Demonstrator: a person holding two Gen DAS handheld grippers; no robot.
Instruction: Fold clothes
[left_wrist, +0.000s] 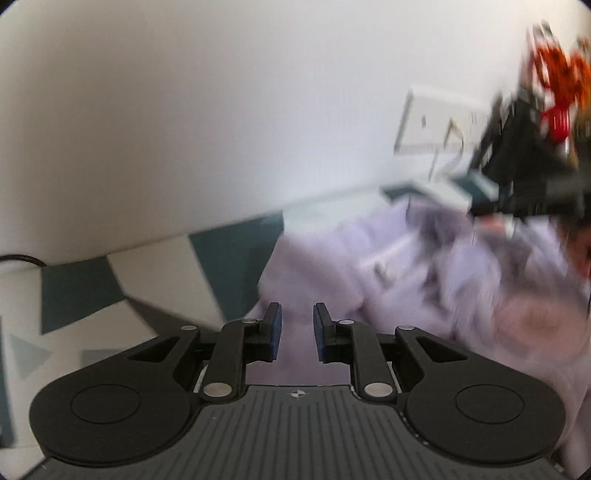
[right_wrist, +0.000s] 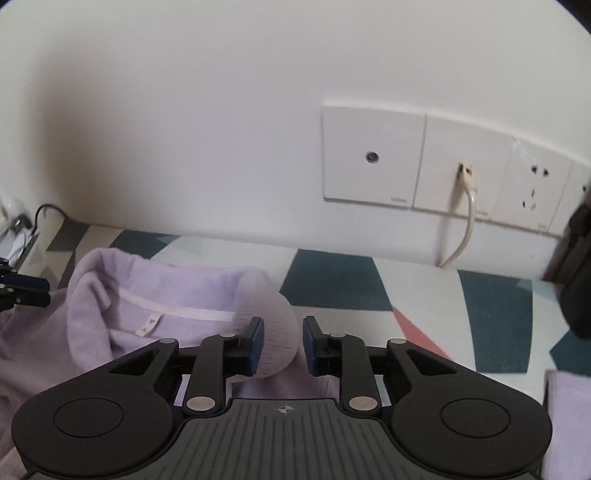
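The wall (right_wrist: 184, 110) filled the upper half of both views, white and bare but for a row of sockets (right_wrist: 443, 173) with a pale cable (right_wrist: 467, 225) plugged in. Below it ran the desk (right_wrist: 424, 291), covered in a cloth of teal, white and pink shapes.

The lilac sweater (right_wrist: 166, 314) lay spread and rumpled on that desk, its neck opening facing the wall, the collar (right_wrist: 266, 306) standing up in a thick roll and the small label (right_wrist: 146, 325) showing inside. It was not yet a neat packet, though I could not tell how many folds it already carried.

My right hand-held gripper (right_wrist: 282, 345) hung just over the collar's right end, its jaws apart with the rolled edge between them, not clamped. My left hand-held gripper (left_wrist: 297, 332) was also apart, low over the sweater's left part with lilac cloth beneath; its view was blurred, so I could not tell whether the pads touched the fabric.

To do this well, I judged that each side should bite a single clean edge, at matching places left and right, rather than a bunched handful. The knit looked soft and thick, so a shallow pinch might slip; I would take it deep in the pads and keep the cloth taut between both sides.
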